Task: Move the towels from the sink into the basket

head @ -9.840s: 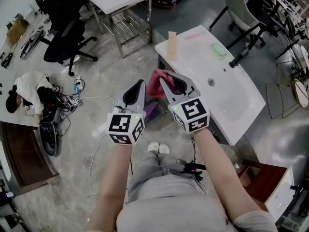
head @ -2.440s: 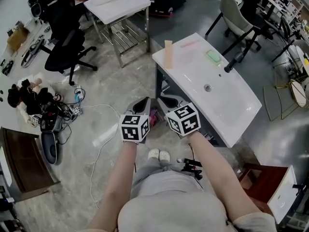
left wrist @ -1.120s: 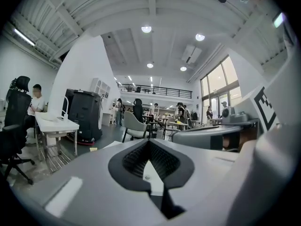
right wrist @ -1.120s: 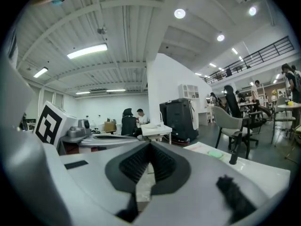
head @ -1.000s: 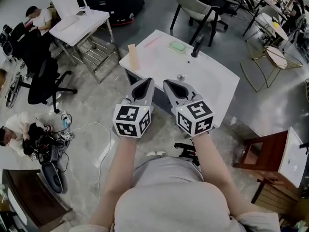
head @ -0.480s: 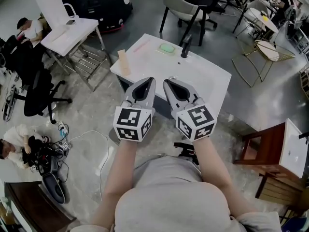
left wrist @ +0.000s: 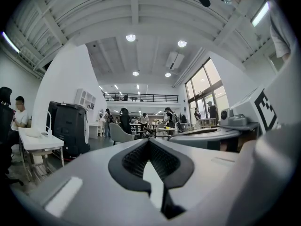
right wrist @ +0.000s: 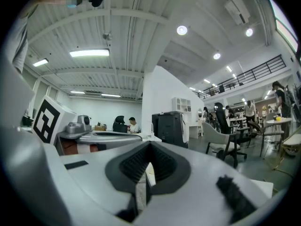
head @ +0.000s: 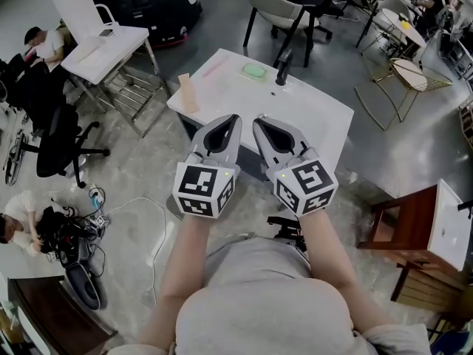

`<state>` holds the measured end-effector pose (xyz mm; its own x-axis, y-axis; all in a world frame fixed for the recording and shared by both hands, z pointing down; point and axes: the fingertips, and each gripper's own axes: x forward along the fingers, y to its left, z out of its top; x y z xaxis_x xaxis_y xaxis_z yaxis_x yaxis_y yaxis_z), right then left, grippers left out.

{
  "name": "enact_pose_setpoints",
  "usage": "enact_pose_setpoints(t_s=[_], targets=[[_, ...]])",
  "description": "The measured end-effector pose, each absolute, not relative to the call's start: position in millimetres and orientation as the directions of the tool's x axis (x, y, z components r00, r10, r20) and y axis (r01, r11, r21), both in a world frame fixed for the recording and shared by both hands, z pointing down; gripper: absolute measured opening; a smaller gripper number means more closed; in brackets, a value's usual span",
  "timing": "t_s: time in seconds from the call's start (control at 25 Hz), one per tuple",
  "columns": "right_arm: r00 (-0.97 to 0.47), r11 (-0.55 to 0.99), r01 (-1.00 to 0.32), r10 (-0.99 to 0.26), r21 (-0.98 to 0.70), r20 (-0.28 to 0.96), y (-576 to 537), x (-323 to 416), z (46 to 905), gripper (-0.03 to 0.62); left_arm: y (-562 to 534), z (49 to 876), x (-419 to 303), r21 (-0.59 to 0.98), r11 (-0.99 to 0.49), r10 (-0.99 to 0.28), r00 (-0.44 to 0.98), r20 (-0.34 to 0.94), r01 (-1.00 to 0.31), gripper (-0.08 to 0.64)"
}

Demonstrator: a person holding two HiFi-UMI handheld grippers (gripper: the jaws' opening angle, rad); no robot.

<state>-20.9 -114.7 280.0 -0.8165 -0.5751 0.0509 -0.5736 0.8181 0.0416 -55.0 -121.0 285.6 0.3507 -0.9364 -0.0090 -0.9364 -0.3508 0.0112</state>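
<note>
Jaws of the grey left gripper [head: 232,119] and grey right gripper [head: 260,123] are pressed together on nothing, side by side before the white rectangular sink [head: 318,117]. Only the head view shows that sink; no view shows the towels.

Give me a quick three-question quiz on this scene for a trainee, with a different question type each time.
1. True or false: the left gripper holds a towel.
2. Multiple choice: what lies on the sink just beside the black faucet? A) a green bar B) a blue bottle C) a metal pan
3. Fill in the blank: the right gripper is ___ (open or shut).

Key: 1 false, it is shut and empty; 2 A; 3 shut.
</note>
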Motion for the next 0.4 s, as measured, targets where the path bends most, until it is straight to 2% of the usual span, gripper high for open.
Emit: enact_pose_setpoints(t_s=[0.4], targets=[[-0.831,0.831,-0.553,-0.555,0.056,0.033,-107.3,-23.1,271.5,0.017,-115.8,280.8,-53.2,-0.020,-0.354,-0.935,0.354,-0.002,-0.935,0.002]])
